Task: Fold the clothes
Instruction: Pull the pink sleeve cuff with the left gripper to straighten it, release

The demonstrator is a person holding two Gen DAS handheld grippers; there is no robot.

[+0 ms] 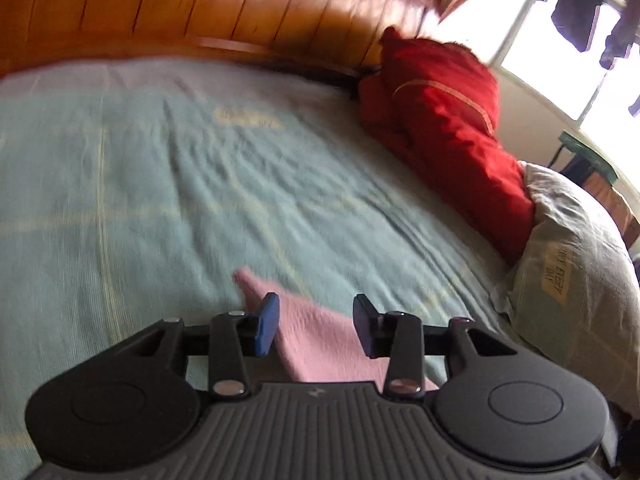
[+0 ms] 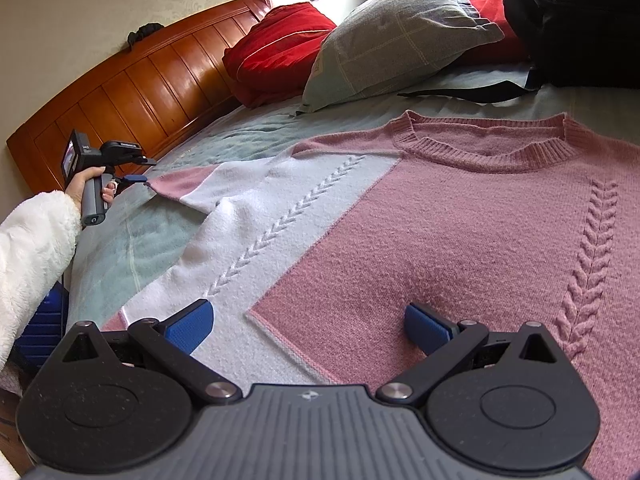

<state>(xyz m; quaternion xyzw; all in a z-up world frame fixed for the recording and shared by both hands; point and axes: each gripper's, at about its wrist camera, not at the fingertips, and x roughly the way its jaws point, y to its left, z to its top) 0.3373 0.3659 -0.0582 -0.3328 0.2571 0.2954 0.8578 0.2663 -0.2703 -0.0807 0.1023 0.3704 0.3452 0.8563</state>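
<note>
On the bed (image 2: pixel 100 240), both grippers' fingers (image 2: pixel 188 326) gape over the pink-and-white sweater (image 2: pixel 440 240).

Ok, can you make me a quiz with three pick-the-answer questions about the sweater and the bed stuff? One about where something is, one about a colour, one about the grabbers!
1. Where does the red pillow lie?
A. against the headboard
B. on the sweater
C. on the floor

2. What colours is the sweater?
A. green and black
B. pink and white
C. all red

3. How is the left gripper?
A. shut on the pillow
B. out of sight
C. open, with the pink sleeve tip between its fingers

Answers:
1. A: the right wrist view shows it leaning at the wooden headboard, beside the grey pillow.
2. B: the body is pink with a white panel on one side.
3. C: the left wrist view shows a gap between the blue pads and pink knit lying in it.
</note>
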